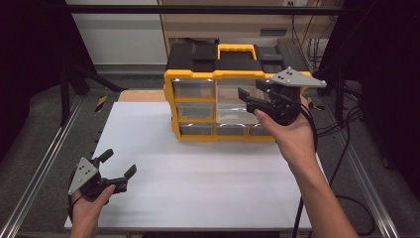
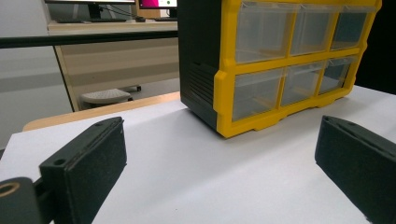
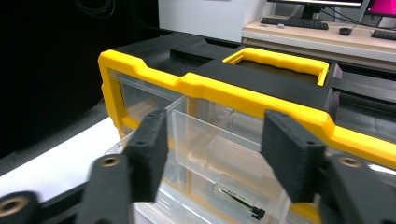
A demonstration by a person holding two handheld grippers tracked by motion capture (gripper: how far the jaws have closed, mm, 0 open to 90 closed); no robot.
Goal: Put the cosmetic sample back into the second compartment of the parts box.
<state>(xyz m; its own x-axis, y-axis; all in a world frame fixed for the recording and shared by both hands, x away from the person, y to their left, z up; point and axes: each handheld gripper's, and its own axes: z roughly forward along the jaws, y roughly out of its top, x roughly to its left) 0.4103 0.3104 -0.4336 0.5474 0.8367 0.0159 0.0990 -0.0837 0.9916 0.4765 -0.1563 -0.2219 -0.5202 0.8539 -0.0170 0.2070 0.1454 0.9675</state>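
High view puts my right gripper up at the top row of the yellow-and-black plastic drawer cabinet at the far edge of the white table, while my left gripper rests low near the table's front left corner, well apart from the cabinet. Right gripper view adds the clear plastic drawer pulled out from the top row, between my parted jaws, which stand off its walls. Left gripper view shows those jaws spread wide and holding nothing, with the cabinet's black side ahead.
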